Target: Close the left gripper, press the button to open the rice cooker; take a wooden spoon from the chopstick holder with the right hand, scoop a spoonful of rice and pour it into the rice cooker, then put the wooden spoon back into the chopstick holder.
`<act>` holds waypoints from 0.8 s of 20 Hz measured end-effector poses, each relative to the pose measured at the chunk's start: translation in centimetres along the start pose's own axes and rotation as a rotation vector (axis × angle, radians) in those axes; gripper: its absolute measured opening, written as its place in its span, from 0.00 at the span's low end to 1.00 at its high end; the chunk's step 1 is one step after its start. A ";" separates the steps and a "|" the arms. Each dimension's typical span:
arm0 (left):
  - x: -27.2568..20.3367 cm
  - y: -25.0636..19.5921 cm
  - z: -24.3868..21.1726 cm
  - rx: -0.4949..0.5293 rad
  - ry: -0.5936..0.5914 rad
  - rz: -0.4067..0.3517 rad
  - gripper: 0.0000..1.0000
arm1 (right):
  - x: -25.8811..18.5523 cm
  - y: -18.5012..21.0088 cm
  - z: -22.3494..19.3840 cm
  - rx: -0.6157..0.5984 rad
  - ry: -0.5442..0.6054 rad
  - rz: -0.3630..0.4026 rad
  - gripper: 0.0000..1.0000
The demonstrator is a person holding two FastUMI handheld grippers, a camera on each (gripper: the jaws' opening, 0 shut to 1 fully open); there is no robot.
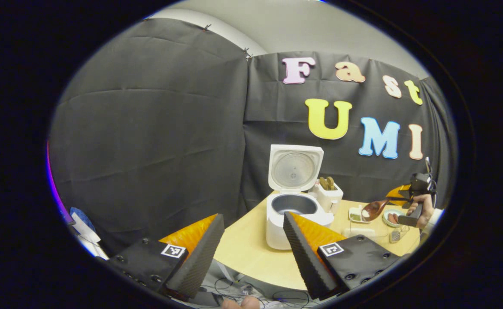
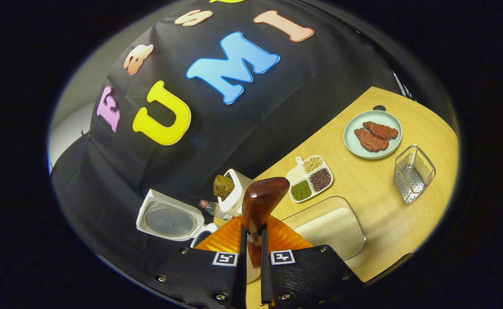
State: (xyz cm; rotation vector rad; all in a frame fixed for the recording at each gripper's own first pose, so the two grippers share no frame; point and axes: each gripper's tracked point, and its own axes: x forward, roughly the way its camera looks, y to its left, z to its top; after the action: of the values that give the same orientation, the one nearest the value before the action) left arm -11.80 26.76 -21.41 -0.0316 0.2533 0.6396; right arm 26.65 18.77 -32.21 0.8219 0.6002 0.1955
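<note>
Wooden spoon (image 2: 260,206): clamped by its handle between the two fingers of the right gripper (image 2: 252,257), which are drawn in tight on it. The spoon's long axis runs straight forward along the fingers, bowl leading. Whether the bowl carries rice cannot be told from either view.

Rice container (image 2: 331,227): a clear tray of white rice lying just ahead and to the right of the right gripper, beside the spoon's bowl. Rice cooker (image 1: 292,210): lid up, inner pot exposed; from the right gripper it lies ahead and to the left, past the chopstick holder (image 2: 236,191), which stands directly beyond the spoon tip. Judgement: the button step looks complete; the coming move depends on a leftward carry from tray to pot, keeping the bowl level.

In the left gripper view the right gripper (image 1: 406,201) sits well off to the right, spoon pointing towards the cooker. The left gripper (image 1: 251,244) has its fingers spread wide and holds nothing; the cooker stands just ahead of it.

Further right of the right gripper: a divided dish of beans (image 2: 309,178), a plate of meat (image 2: 374,135) and a wire basket (image 2: 412,171), all on the table (image 2: 384,197).
</note>
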 end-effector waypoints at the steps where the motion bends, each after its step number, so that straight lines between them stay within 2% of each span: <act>1: -0.1 0.1 0.1 -0.003 -0.002 -0.003 0.99 | -0.2 1.1 0.0 0.015 -0.007 0.016 0.13; 10: -1.4 4.3 1.7 -0.017 -0.040 -0.034 0.99 | -4.0 11.5 -2.1 -0.072 -0.123 0.124 0.13; 13: -1.1 5.1 1.5 -0.019 -0.040 -0.055 0.99 | -6.1 13.5 -2.3 -0.118 -0.159 0.144 0.14; 16: -0.8 5.9 1.2 -0.016 -0.031 -0.061 0.98 | -6.3 15.6 -3.0 -0.116 -0.164 0.178 0.13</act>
State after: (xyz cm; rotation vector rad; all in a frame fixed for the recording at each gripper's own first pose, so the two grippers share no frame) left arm -15.65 31.13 -19.77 -0.0443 0.2169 0.5813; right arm 20.76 28.76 -19.61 0.7701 0.3583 0.3188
